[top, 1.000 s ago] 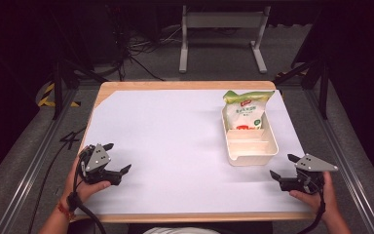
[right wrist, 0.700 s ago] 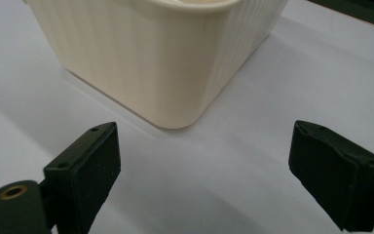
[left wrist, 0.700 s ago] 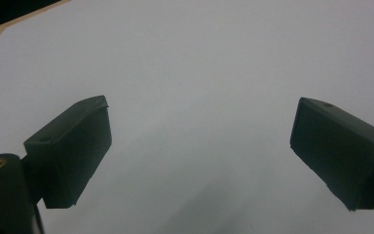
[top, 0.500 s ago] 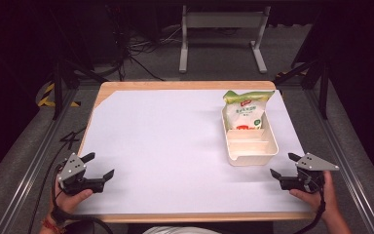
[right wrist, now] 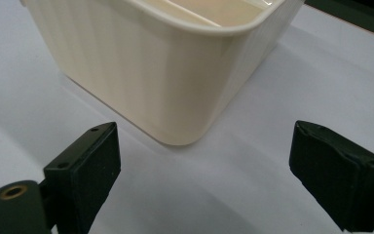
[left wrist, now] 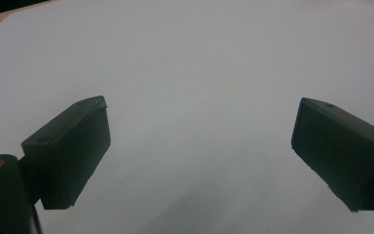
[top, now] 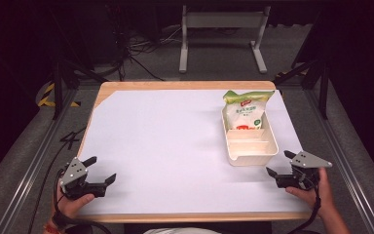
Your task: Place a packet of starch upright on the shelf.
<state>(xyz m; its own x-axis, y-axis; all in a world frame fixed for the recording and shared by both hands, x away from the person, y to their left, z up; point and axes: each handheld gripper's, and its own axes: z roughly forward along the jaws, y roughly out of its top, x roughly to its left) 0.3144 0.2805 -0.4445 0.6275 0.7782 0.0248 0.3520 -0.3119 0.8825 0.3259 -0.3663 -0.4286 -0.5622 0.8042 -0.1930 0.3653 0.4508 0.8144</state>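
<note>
Resting near the bench's front corners, both grippers gape empty: the left gripper [top: 101,170] has drawn back toward the front left corner, while the right gripper [top: 278,164] faces the tray [top: 251,156], bag [top: 246,109] inside.

This looks like a lab or recording workspace rather than a home. A wooden desk [top: 175,86] covered by a plain white sheet [top: 175,146] stands on grey carpet in a dark room, flanked by metal rails [top: 34,165]. Loose black cables [top: 136,48] trail over the floor behind it, beside the grey legs of a metal stand [top: 221,29].
</note>
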